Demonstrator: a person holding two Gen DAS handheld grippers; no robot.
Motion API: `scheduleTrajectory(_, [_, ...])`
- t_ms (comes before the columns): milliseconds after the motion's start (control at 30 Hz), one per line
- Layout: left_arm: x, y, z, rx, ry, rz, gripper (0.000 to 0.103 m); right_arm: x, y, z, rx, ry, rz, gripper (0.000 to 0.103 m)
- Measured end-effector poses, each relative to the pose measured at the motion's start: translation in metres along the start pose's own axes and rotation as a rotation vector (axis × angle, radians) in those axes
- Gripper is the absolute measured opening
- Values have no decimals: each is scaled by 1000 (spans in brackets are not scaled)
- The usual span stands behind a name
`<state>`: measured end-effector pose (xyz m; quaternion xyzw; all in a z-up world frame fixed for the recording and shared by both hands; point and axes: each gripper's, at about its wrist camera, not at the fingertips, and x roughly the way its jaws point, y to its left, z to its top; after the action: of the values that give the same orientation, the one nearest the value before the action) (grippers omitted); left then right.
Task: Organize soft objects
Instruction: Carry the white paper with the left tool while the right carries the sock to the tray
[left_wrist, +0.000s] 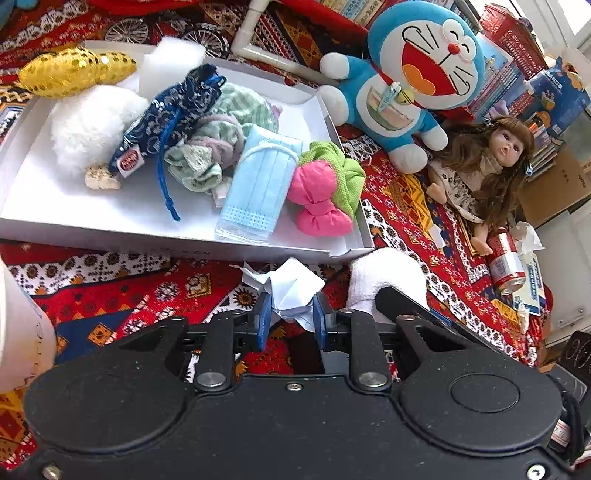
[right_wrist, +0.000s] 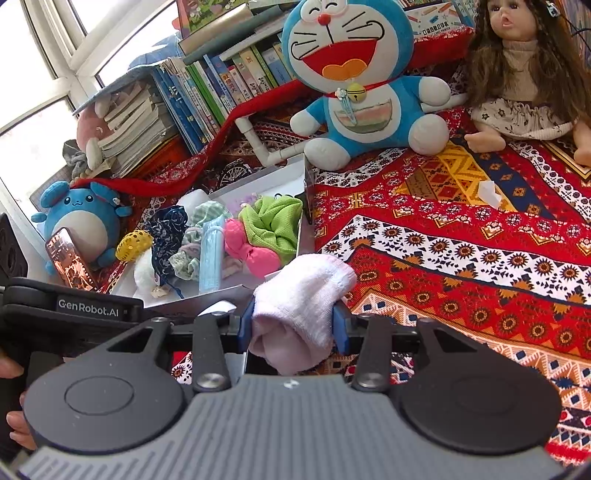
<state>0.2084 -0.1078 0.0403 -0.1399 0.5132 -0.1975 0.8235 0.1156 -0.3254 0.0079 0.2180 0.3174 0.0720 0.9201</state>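
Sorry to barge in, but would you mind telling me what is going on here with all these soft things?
A person is sorting soft items into a white tray on a patterned cloth, with a gripper in each hand. The left gripper is shut on a crumpled white tissue just in front of the tray. The right gripper is shut on a pale pink sock near the tray's corner. The tray already holds a blue face mask, a pink bow and a green cloth.

You've got a white sock, white tissue, white tray holding a light-blue mask, pink-and-green cloth, navy patterned pouch; red geometric-print cloth underneath.
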Motion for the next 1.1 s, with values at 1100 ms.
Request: scheduleTrajectory(1100, [-56, -26, 13, 99, -141, 0, 33, -31, 16, 34, -16, -116, 1, 47])
